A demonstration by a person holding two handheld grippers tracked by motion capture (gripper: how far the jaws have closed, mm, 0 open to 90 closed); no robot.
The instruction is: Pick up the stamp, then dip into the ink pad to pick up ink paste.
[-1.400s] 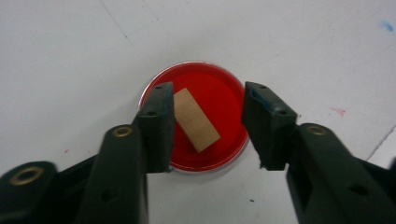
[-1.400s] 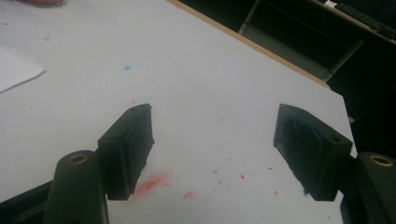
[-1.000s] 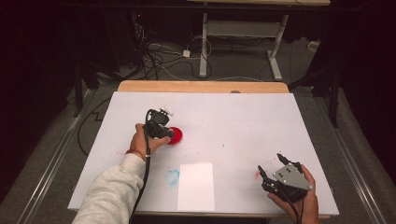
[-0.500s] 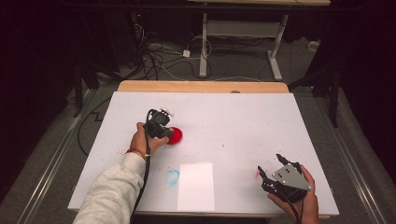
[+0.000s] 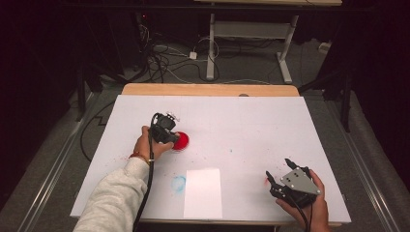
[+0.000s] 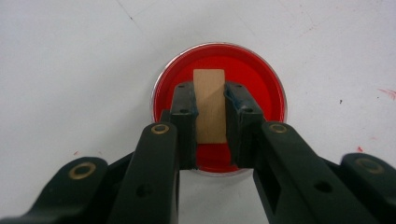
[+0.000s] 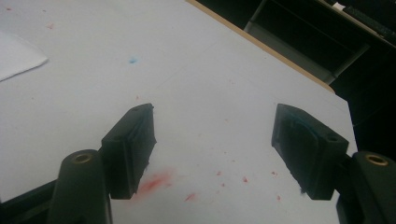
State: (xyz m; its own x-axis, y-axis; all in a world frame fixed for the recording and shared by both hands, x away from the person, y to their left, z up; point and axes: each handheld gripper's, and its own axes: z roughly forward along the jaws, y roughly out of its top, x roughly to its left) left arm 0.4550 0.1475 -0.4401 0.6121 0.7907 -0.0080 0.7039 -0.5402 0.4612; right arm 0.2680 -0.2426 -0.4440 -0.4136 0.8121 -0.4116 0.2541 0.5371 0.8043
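The left gripper (image 6: 209, 109) has just squeezed shut on the wooden block (image 6: 208, 105), which stands in the red dish (image 6: 261, 88) near the table's (image 5: 251, 116) left edge. It looks ready to lift. The right gripper (image 7: 212, 140) waits wide open near the front right corner.

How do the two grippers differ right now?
The left gripper is shut on a small wooden block; the right gripper stands wide open with nothing between its jaws. The left one points down over a red dish near the middle of the table; the right one rests low near the table's front corner. Both have black jaws and are hand-held.
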